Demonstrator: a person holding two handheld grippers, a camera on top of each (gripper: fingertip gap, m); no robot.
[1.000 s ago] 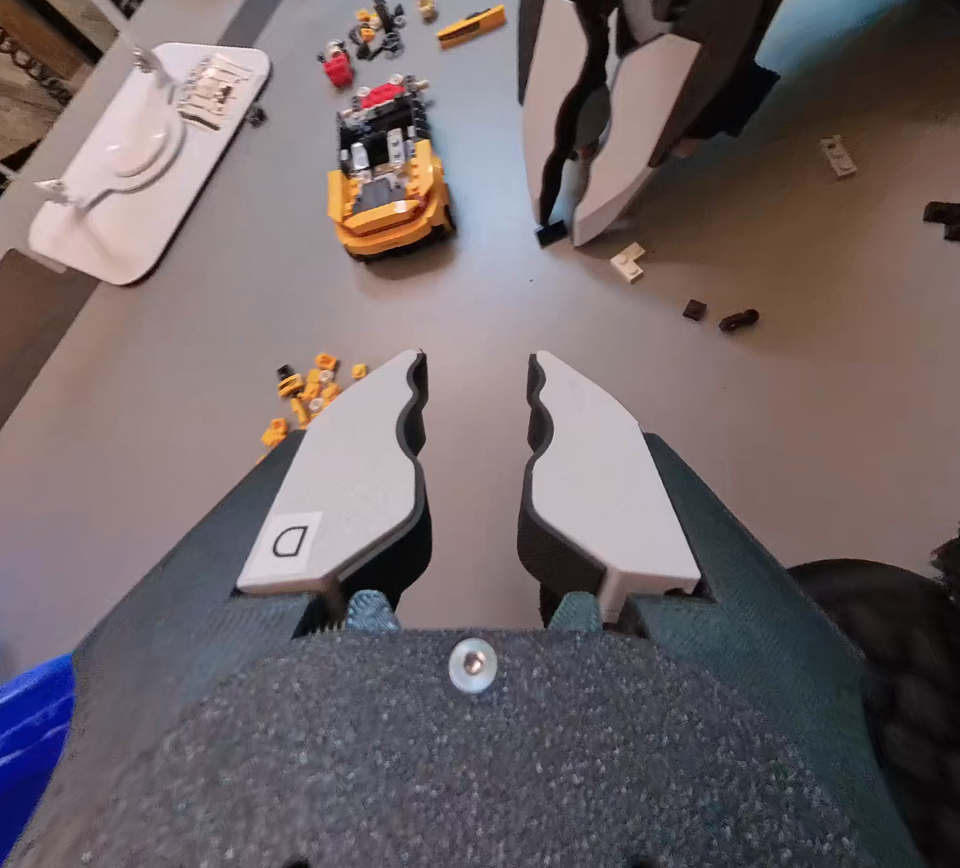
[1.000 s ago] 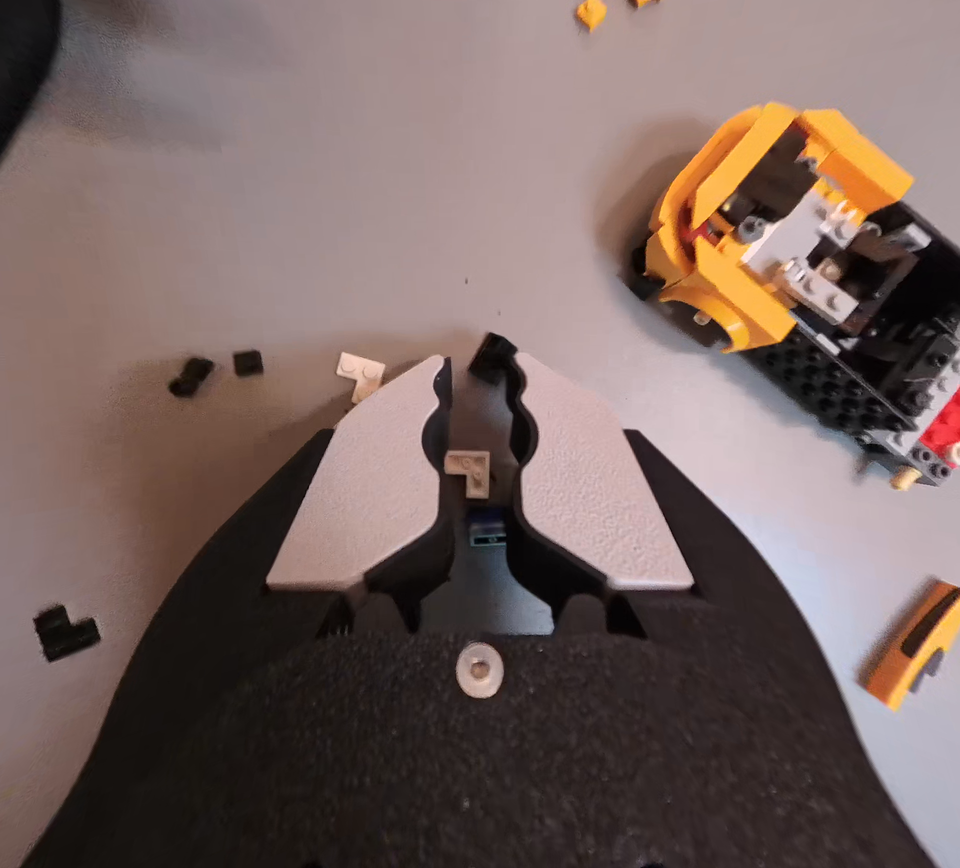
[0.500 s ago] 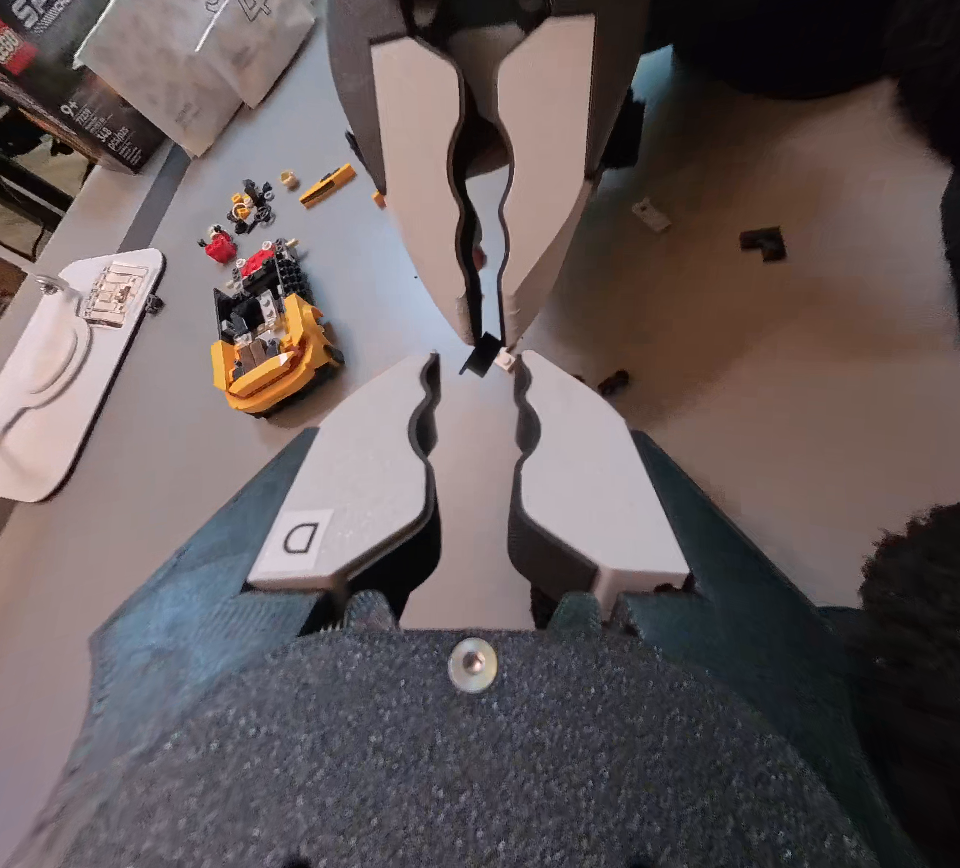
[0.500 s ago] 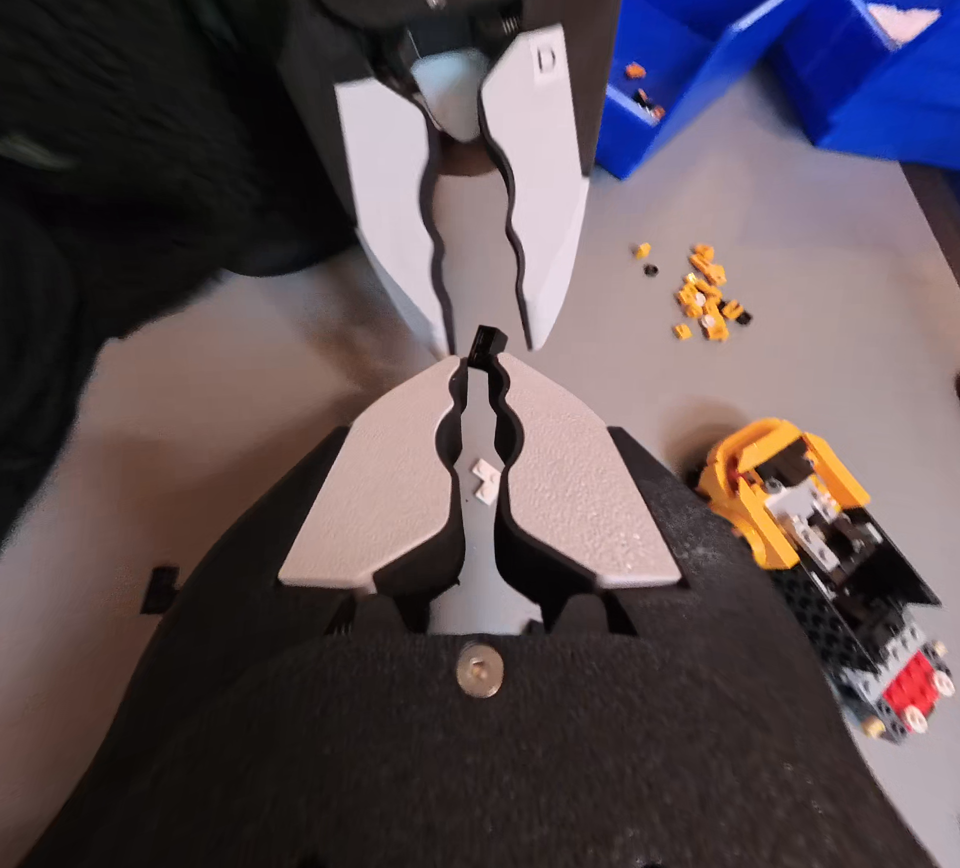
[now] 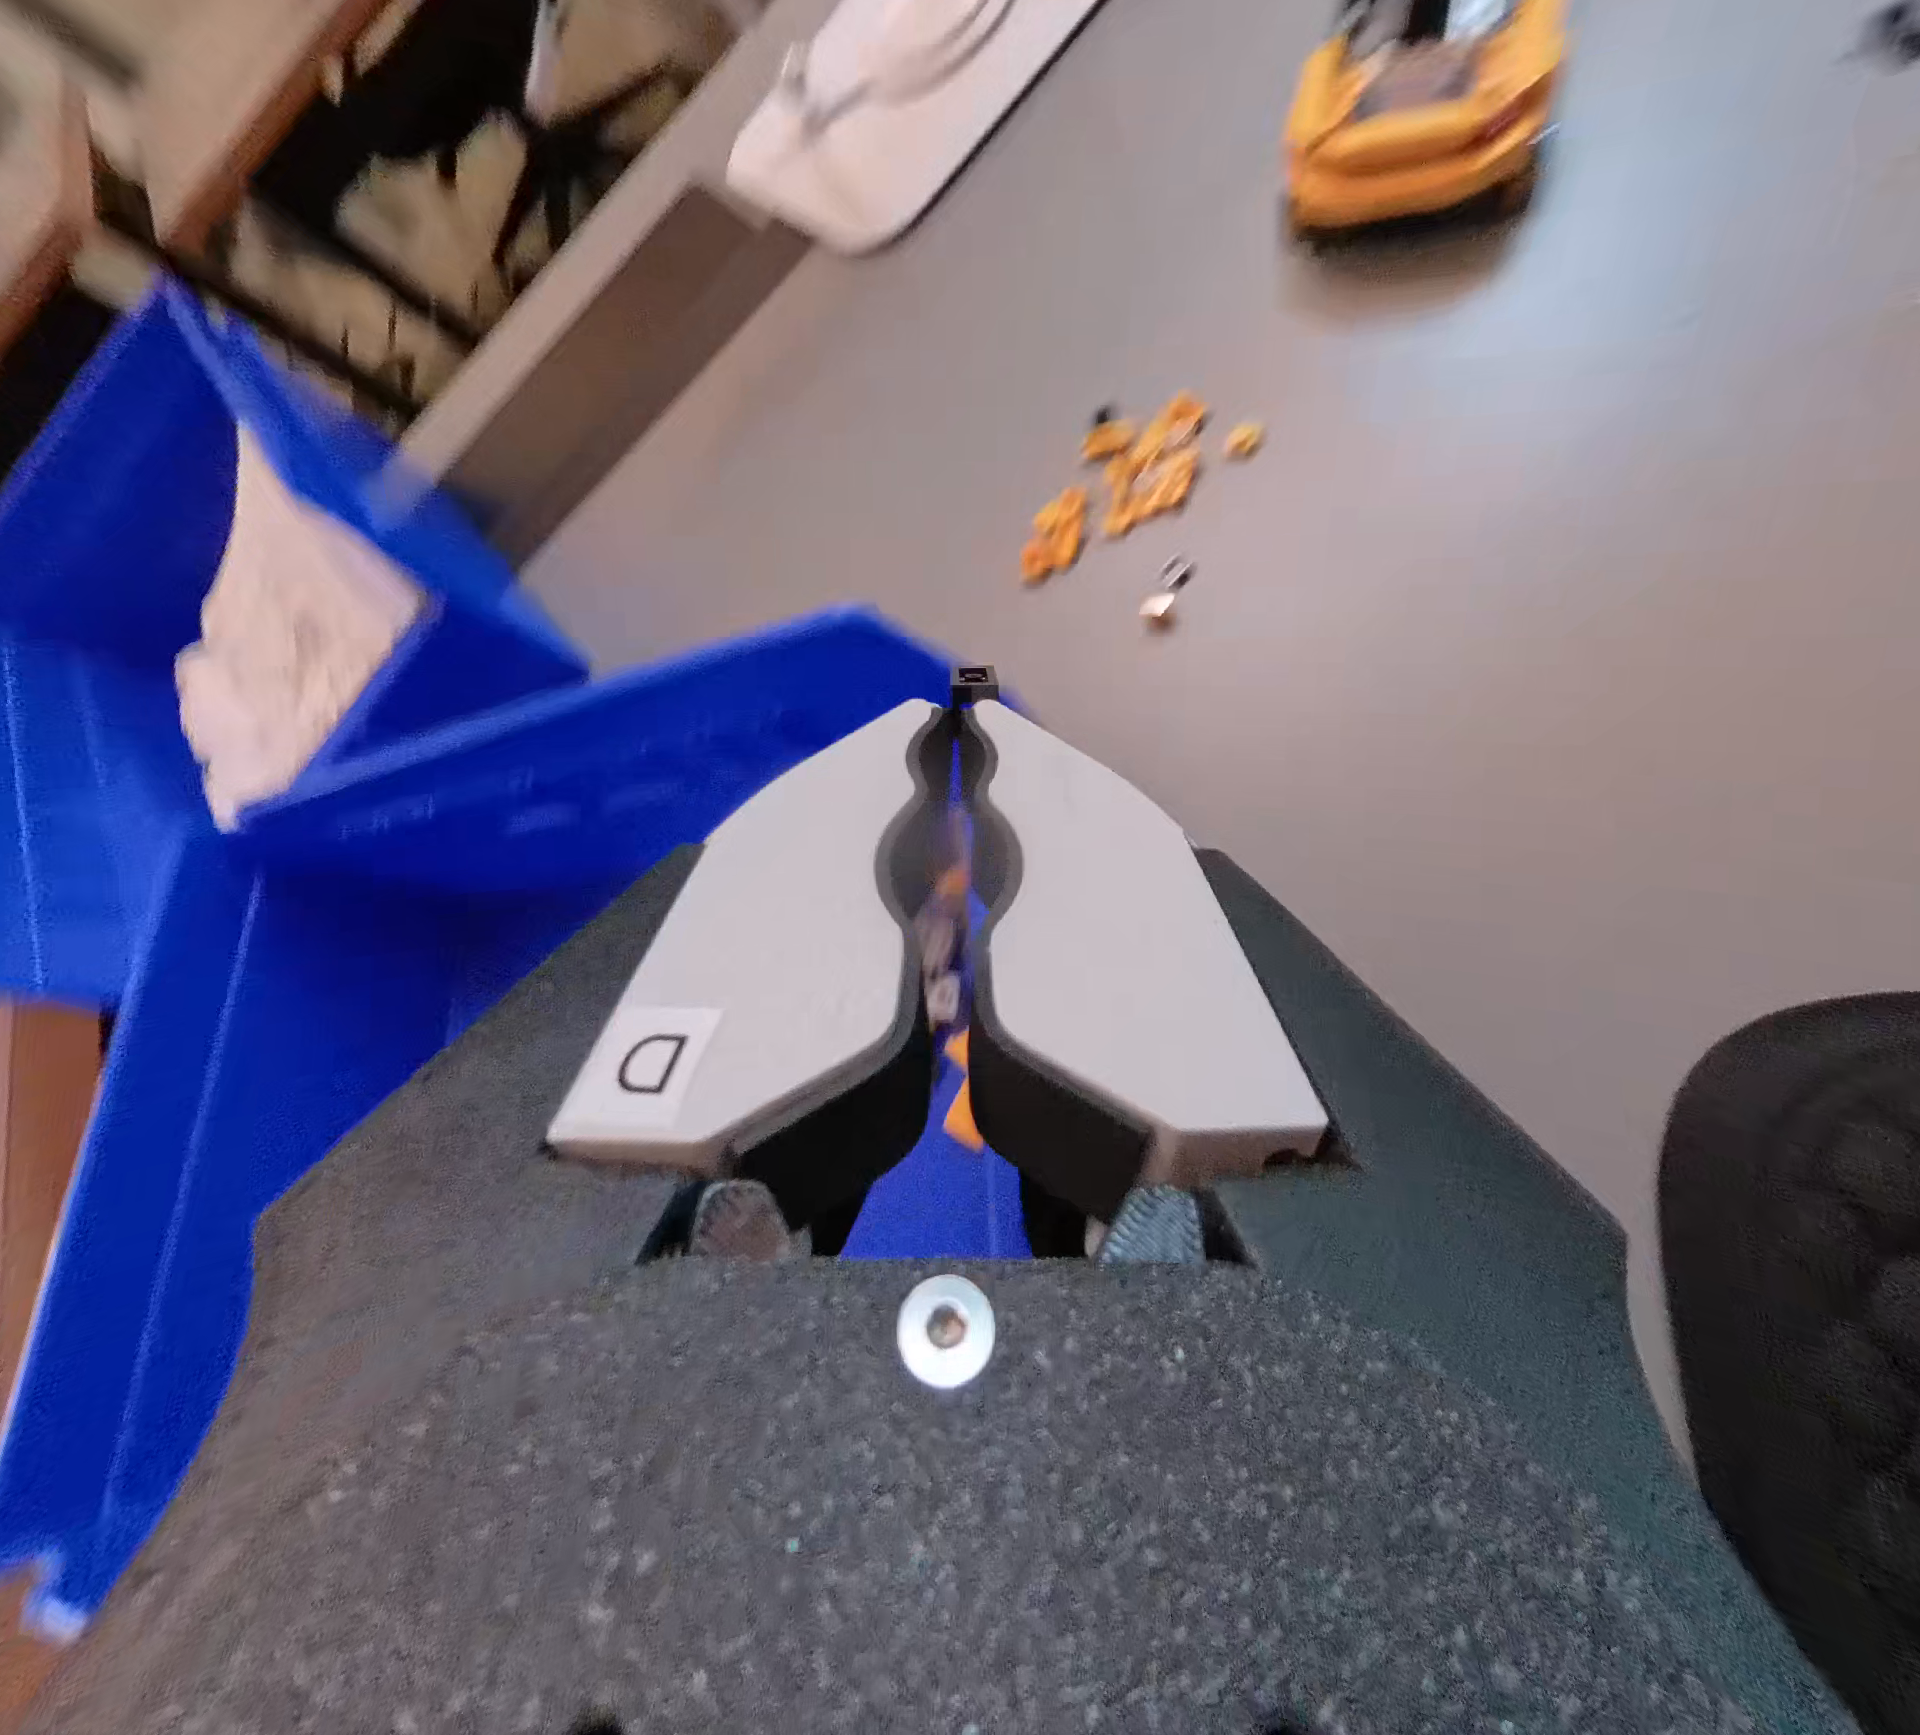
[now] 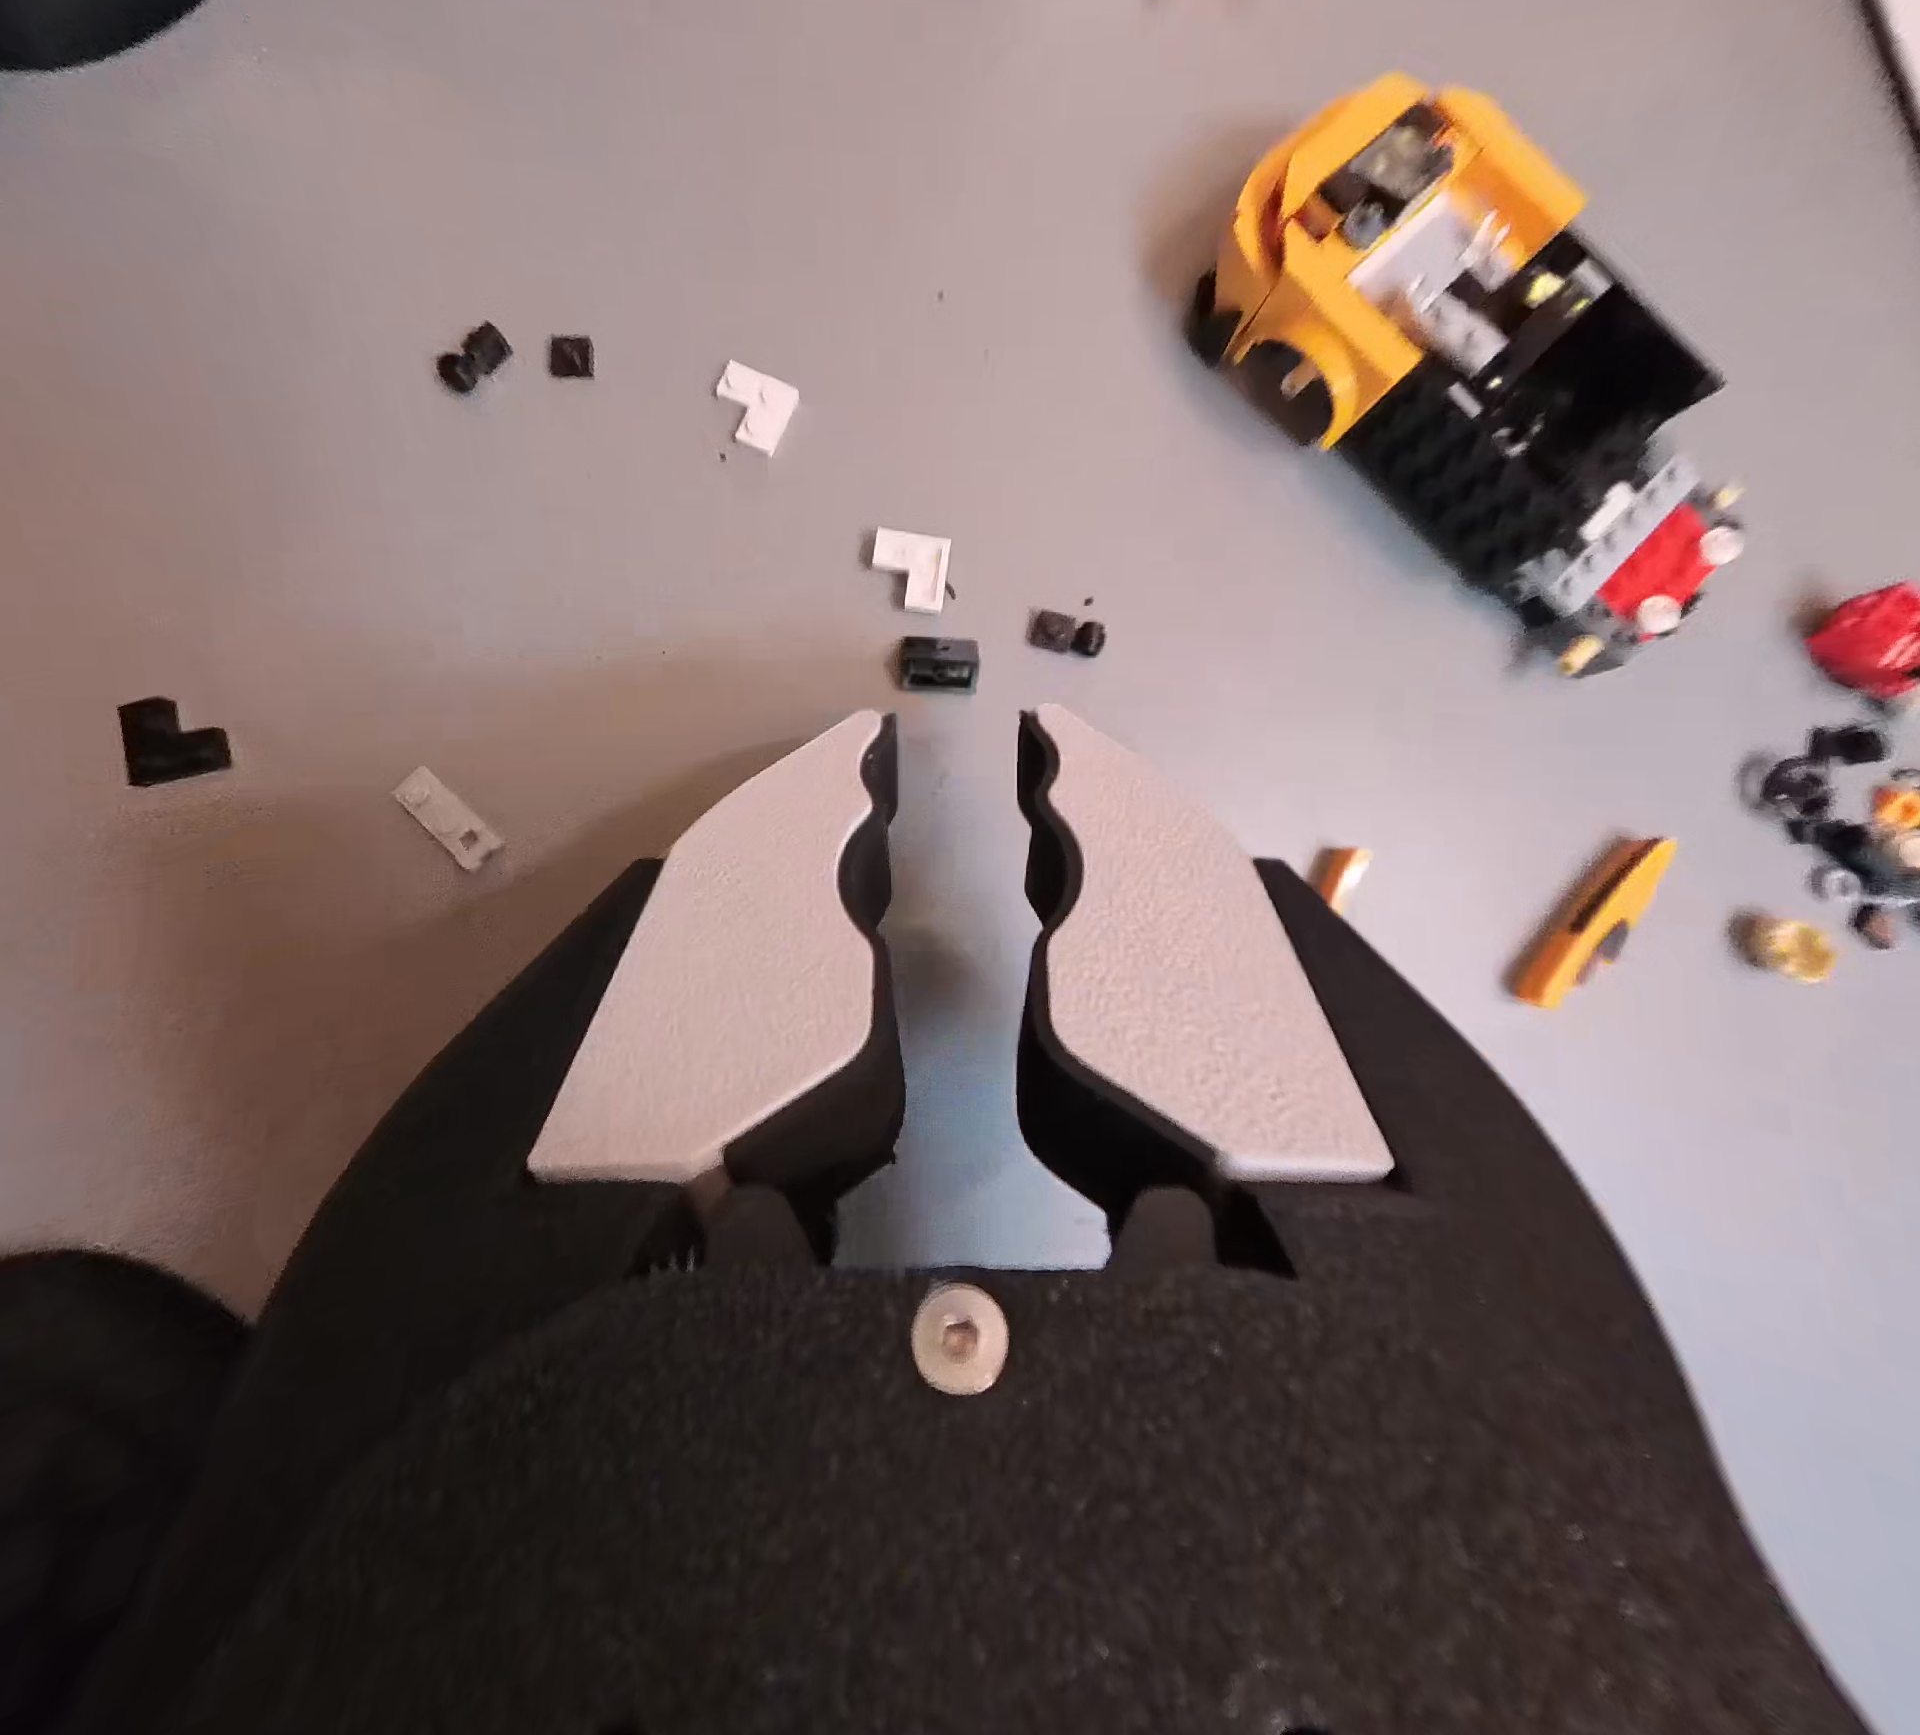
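L gripper (image 5: 974, 717): tips pressed together, pinching small black brick (image 5: 974, 684) at the very tip; sits above blue bin (image 5: 499, 781), near its rim. Orange bits (image 5: 1132, 480) on grey table (image 5: 1558, 750) ahead, yellow car model (image 5: 1423, 116) further off. R gripper (image 6: 956, 729): jaws spread, nothing between them, above table. Nearest: black brick (image 6: 938, 665) just ahead of tips, not touching; white L-plate (image 6: 914, 565) just beyond it.
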